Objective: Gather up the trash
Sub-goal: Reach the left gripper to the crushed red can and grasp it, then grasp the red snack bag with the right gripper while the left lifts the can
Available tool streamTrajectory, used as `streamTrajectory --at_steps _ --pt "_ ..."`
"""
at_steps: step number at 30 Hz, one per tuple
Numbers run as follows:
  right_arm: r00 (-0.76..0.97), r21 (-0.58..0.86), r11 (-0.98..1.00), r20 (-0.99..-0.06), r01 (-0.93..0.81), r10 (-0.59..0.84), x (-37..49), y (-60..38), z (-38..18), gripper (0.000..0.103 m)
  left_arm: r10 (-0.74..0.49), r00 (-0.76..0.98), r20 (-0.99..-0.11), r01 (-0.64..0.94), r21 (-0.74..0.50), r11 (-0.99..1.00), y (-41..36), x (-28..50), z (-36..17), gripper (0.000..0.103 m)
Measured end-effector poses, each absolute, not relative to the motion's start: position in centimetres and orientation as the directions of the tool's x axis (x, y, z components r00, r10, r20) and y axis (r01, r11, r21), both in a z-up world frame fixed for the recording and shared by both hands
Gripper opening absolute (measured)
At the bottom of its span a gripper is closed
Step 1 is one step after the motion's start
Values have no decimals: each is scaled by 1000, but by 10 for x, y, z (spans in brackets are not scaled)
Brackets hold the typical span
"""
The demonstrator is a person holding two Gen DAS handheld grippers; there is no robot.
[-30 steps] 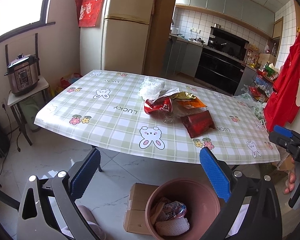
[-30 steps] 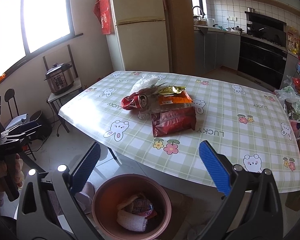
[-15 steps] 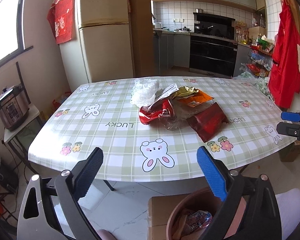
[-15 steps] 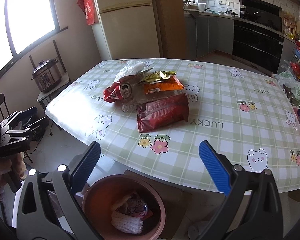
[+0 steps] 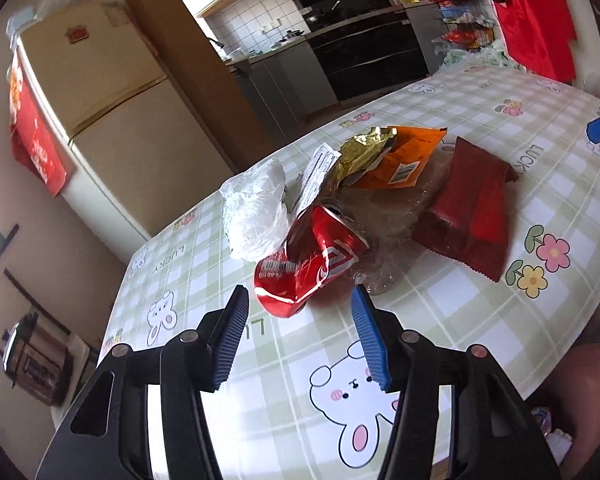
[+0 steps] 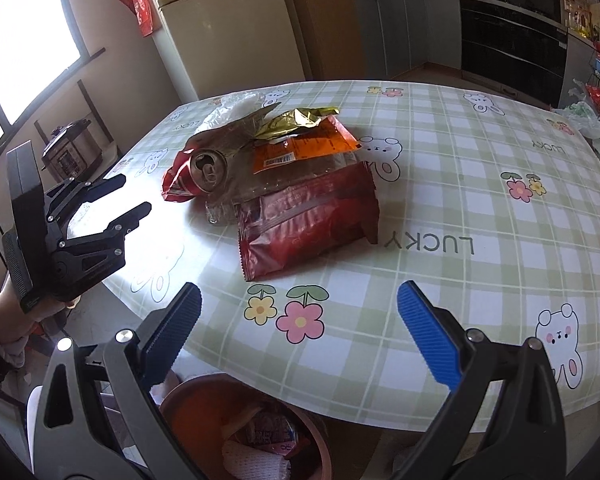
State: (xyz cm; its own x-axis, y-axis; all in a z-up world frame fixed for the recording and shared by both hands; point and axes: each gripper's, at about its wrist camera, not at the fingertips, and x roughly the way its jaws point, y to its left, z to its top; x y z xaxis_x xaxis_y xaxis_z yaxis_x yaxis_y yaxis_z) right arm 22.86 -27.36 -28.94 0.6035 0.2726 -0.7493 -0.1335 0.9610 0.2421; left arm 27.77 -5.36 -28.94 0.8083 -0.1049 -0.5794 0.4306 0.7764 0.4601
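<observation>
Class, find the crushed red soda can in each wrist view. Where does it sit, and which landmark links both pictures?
Left wrist: crushed red soda can, centre, just ahead of the fingers.
Right wrist: can, left of centre.
Shared landmark: dark red snack bag.

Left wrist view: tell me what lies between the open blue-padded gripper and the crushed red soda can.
Nothing: only bare checked tablecloth separates the left gripper from the crushed red soda can, seen in the left wrist view.

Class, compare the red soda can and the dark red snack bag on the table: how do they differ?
The soda can is crushed, shiny metal; the snack bag is flat, crinkled foil. The can lies beside the left gripper; the bag lies nearer the right gripper. Both are red and ungrasped.
</observation>
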Motion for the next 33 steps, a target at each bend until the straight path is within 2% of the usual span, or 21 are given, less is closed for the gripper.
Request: streamTrajectory --at_steps 13,14,17,20,22,29,33 --pt "576 248 963 -774 -107 263 274 -273 -314 97 -75 793 -605 452 501 738 -73 325 -327 50" --pt "574 253 962 -775 -103 265 279 -273 -316 97 -74 792 -606 451 498 741 -72 326 -328 46" --pt "570 280 957 -776 -76 272 296 -275 -321 97 -72 801 -594 440 503 744 -70 325 -328 20" --pt "558 331 944 -780 -20 285 310 -277 -330 97 -84 815 -574 425 492 760 -65 318 -323 8" --pt "545 379 925 -778 11 313 317 -275 -335 97 -96 804 -587 431 463 775 -61 313 -318 7" --pt "565 407 890 -792 207 231 343 -275 -340 97 -140 790 -596 409 343 846 -39 282 -296 7" --pt "538 355 899 -825 258 172 357 -269 -345 97 -164 779 -605 396 273 877 -30 269 -287 7"
